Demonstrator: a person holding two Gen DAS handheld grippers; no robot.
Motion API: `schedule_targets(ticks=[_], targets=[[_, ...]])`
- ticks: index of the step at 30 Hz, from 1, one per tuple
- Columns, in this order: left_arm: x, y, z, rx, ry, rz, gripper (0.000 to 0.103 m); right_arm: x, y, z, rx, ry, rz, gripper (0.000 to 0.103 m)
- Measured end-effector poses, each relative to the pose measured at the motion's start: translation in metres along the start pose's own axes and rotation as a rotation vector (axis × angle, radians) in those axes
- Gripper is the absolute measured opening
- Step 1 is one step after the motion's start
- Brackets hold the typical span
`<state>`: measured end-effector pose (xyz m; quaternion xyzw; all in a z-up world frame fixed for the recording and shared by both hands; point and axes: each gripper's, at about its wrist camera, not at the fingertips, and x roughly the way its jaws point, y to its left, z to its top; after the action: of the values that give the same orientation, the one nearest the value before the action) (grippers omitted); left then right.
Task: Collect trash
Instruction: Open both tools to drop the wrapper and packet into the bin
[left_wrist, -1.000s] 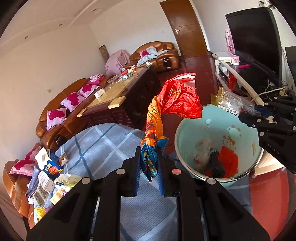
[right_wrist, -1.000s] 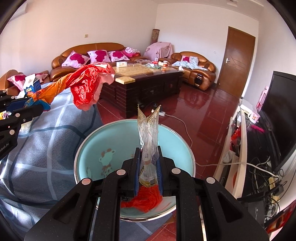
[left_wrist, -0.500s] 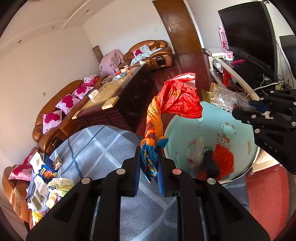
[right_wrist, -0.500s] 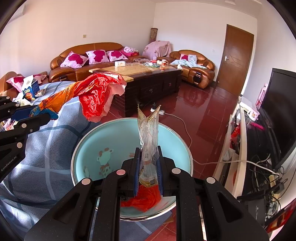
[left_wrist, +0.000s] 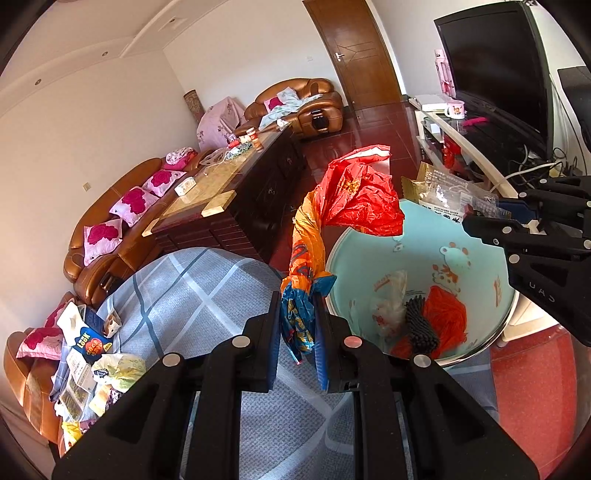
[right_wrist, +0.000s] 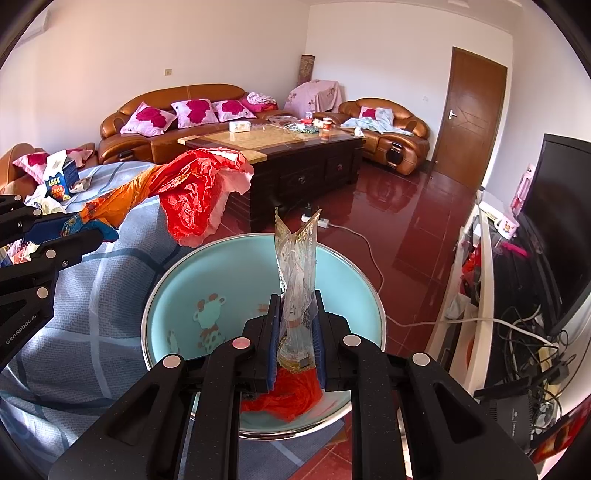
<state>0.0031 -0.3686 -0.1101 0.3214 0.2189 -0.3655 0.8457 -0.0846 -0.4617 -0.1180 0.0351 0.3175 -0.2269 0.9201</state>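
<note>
Right now, starting at my far left, the leftover litter (left_wrist: 90, 354) lies scattered on the grey-blue checked cloth (left_wrist: 207, 295), well apart from both tools. Next along, my left gripper (left_wrist: 298, 325) is pressed together on the twisted blue-and-orange tail of a red plastic bag (left_wrist: 354, 201). The bag's long axis runs up and away from the fingers, leaning to my right, so its crumpled red end already hangs over the near-left rim of the turquoise bin (left_wrist: 476, 247). The pinch point itself sits outside the rim, above the cloth. That is the relation the next move turns on: the bin mouth lies ahead and to the right of this tool, so I judge it needs to travel that way before letting go, otherwise the heavy tail could drag the bag down onto the cloth.

Further right, my right gripper (right_wrist: 296, 332) is closed on a clear crinkled wrapper with gold print (right_wrist: 297, 266), which stands nearly upright between the fingers. Seen from this wrist, the tool hovers directly above the bin (right_wrist: 177, 295), whose floor holds a red-orange bag (right_wrist: 291, 398), a pale plastic bag and a dark ridged piece. So the right hand is the nearer one; I think it could release straight down.
</note>
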Motion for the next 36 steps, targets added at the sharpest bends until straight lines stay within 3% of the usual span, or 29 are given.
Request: schedule_targets(ticks=[13, 15, 17, 18, 20, 36], targets=[[0.0, -0.007, -0.001, 0.006, -0.001, -0.015, 0.018, 0.001, 0.0, 0.0, 0.005, 0.004, 0.005, 0.018], [0.0, -0.012, -0.002, 0.015, -0.002, -0.021, 0.022, 0.002, 0.0, -0.002, 0.009, 0.006, 0.01, 0.021], [0.001, -0.018, -0.004, 0.02, -0.007, -0.028, 0.028, 0.004, -0.001, -0.003, 0.016, 0.009, 0.015, 0.037], [0.001, -0.019, -0.004, 0.024, -0.008, -0.026, 0.038, 0.004, -0.001, -0.004, 0.019, 0.009, 0.013, 0.039], [-0.001, -0.021, -0.004, 0.025, -0.02, -0.016, 0.045, 0.005, -0.001, -0.005, 0.021, 0.011, 0.01, 0.039], [-0.013, -0.004, -0.005, -0.006, -0.017, -0.001, 0.046, 0.001, 0.005, -0.001, 0.02, 0.004, 0.029, 0.039]])
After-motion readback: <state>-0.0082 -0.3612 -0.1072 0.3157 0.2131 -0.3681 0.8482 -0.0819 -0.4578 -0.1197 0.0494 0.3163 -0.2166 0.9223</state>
